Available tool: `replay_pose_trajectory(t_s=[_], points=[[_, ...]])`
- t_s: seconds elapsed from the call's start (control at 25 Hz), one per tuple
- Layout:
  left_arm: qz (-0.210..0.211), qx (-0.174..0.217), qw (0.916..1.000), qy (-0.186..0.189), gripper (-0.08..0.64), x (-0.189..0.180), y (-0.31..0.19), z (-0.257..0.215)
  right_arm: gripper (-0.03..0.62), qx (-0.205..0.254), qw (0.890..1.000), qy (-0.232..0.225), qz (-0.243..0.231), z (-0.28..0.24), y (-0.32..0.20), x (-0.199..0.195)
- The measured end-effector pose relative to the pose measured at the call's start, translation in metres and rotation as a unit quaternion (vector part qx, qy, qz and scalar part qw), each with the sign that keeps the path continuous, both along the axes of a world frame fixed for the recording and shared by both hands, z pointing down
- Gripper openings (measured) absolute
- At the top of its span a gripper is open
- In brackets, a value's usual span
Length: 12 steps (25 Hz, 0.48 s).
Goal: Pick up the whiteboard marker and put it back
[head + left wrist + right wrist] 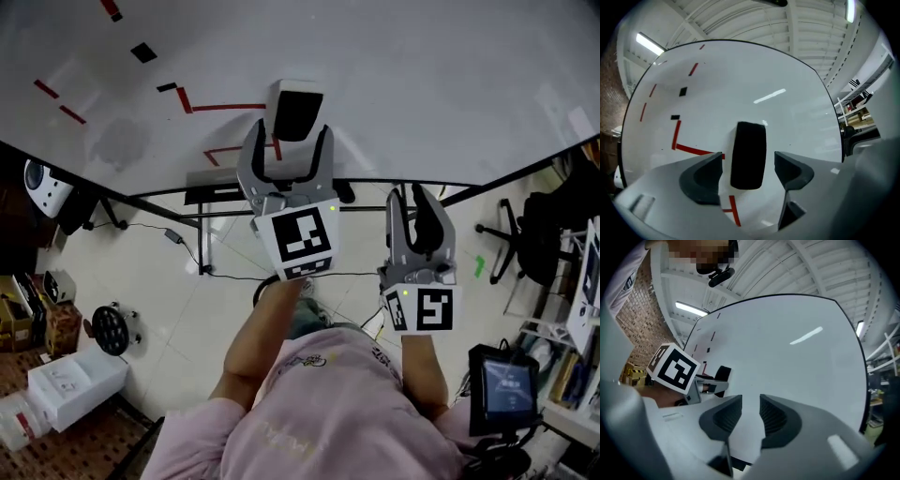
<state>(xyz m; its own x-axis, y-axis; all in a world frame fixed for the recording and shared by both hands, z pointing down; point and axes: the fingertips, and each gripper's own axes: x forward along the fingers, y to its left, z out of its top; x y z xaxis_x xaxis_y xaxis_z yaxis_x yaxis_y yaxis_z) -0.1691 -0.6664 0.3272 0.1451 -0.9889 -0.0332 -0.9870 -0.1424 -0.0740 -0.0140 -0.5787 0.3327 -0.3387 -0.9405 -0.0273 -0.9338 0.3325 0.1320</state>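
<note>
Black-faced block (748,145) near the whiteboard's (797,117) lower edge sits untouched, framed by the left gripper's (748,165) wide-open jaws, apparently aligned for grasping; the right gripper (750,401) is narrowly open and empty.

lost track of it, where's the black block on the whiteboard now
In the head view the black block sits on the whiteboard near centre, between the open jaws of the left tongs, right of the red line.
</note>
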Motion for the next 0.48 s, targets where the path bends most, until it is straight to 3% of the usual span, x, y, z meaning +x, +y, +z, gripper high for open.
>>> replay_pose_trajectory(t_s=[0.12, 0.16, 0.24, 0.48], points=[[-0.015, 0.007, 0.9998, -0.009, 0.337, -0.003, -0.022, 0.007, 0.118, -0.015, 1.0, 0.001, 0.02, 0.01, -0.016, 0.006], [-0.028, 0.016, 0.9993, -0.021, 0.301, -0.004, -0.023, 0.007, 0.118, -0.021, 1.0, 0.0, 0.023, 0.014, -0.02, 0.008], [-0.044, 0.029, 0.9976, -0.046, 0.298, -0.003, -0.022, 0.005, 0.118, -0.029, 0.999, 0.001, 0.028, 0.02, -0.026, 0.01], [-0.018, 0.03, 0.9984, -0.045, 0.268, -0.008, -0.015, 0.001, 0.117, -0.025, 1.0, 0.009, 0.012, 0.018, -0.023, 0.001]])
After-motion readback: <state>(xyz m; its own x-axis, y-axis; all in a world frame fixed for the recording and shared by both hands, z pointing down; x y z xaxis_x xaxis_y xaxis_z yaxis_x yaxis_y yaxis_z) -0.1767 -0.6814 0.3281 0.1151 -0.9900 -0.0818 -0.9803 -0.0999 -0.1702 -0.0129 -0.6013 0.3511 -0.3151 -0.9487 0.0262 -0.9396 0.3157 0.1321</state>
